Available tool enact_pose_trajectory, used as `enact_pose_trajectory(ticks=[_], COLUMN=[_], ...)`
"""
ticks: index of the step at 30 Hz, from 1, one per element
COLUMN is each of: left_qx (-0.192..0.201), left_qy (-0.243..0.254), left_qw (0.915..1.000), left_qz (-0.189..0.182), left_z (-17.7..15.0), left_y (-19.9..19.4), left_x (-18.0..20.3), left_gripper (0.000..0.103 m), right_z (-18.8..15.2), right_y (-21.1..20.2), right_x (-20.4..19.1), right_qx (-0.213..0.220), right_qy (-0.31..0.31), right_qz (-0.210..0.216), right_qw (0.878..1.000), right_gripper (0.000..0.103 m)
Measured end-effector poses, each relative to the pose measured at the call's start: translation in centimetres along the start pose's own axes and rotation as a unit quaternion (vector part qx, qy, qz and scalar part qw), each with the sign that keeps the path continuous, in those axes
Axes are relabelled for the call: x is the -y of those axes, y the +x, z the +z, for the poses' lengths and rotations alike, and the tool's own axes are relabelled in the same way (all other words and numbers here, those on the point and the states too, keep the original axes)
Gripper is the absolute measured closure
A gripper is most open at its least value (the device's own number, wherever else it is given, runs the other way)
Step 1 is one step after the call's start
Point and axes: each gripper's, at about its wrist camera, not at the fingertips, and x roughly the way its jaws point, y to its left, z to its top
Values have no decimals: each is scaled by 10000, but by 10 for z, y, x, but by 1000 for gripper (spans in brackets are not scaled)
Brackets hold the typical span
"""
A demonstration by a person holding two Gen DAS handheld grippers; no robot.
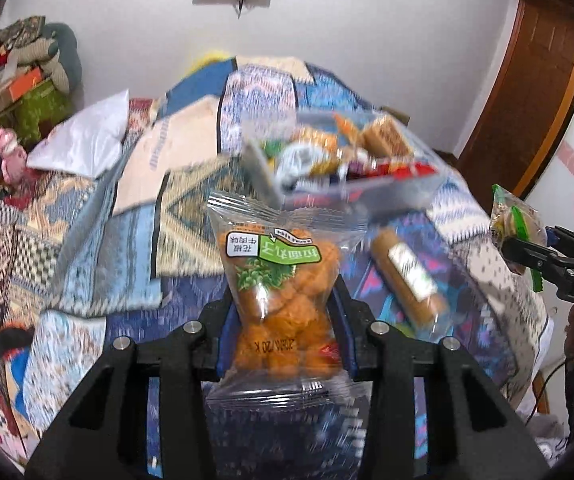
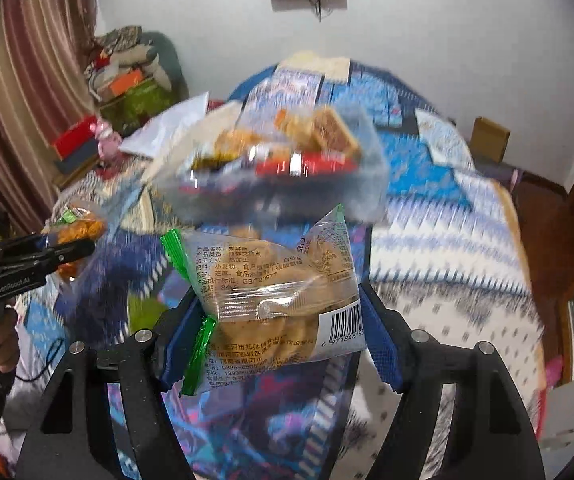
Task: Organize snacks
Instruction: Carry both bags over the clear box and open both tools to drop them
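Observation:
My left gripper (image 1: 285,304) is shut on a clear packet of orange puffed snacks (image 1: 283,280) with a green label, held above the bed. My right gripper (image 2: 283,312) is shut on a clear packet of round biscuits (image 2: 275,292) with green ends. A clear plastic bin (image 1: 351,160) full of mixed snacks sits on the bed ahead; it also shows in the right wrist view (image 2: 283,164), blurred. A wrapped biscuit roll (image 1: 407,276) lies on the quilt right of the left gripper. The right gripper with its packet (image 1: 515,224) shows at the right edge; the left gripper (image 2: 67,252) shows at the left.
A patterned blue quilt (image 1: 135,240) covers the bed. A white bag (image 1: 87,136) lies at its far left. Piled bedding and boxes (image 1: 27,68) stand in the left corner. A brown door (image 1: 535,80) is at the right. A small cardboard box (image 2: 489,138) sits by the wall.

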Motion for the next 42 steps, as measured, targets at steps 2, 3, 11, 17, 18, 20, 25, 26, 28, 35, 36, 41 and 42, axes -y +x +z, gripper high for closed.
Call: enact_pose_trajectory(ticks=[2, 3, 11, 17, 18, 20, 25, 26, 28, 35, 36, 41, 42], left_qx=[90, 123, 274, 250, 251, 291, 357, 347, 327, 18, 24, 191, 238], left_qy=[35, 59, 262, 232, 225, 229, 185, 154, 118, 31, -51, -70, -51], left_qw=[10000, 9999, 9992, 9992, 9993, 9992, 9992, 9992, 9993, 10000, 10000, 9997, 9996], left_qz=[5, 1, -118, -197, -191, -145, -71, -94, -112, 16, -25, -141, -137], left_z=[14, 19, 59, 85, 88, 97, 119, 124, 131, 137, 135, 127, 126], left_y=[2, 3, 23, 45, 47, 54, 68, 72, 81, 115, 115, 99, 93], left_x=[2, 4, 21, 25, 25, 24, 21, 20, 21, 23, 20, 16, 16], left_gripper=[62, 62, 62, 62, 62, 62, 62, 62, 62, 50, 45, 34, 33], right_z=[11, 19, 58, 78, 82, 88, 102, 104, 108, 107, 105, 99, 99], right_y=[-1, -1, 14, 35, 40, 49, 67, 71, 80, 101, 101, 89, 87], right_x=[1, 1, 0, -3, -3, -3, 1, 2, 2, 2, 2, 6, 7], right_qx=[119, 208, 534, 602, 612, 592, 480, 454, 396, 119, 67, 32, 38], right_qy=[8, 7, 81, 113, 94, 106, 111, 105, 88, 110, 127, 163, 164], right_qz=[-9, -12, -56, -128, -166, -197, -160, -165, -177, -333, -297, -120, -100], right_qw=[9999, 9998, 9985, 9980, 9979, 9980, 9987, 9988, 9990, 9993, 9995, 9998, 9998], right_gripper=[32, 32, 32, 32, 32, 32, 32, 32, 32, 26, 25, 24, 24])
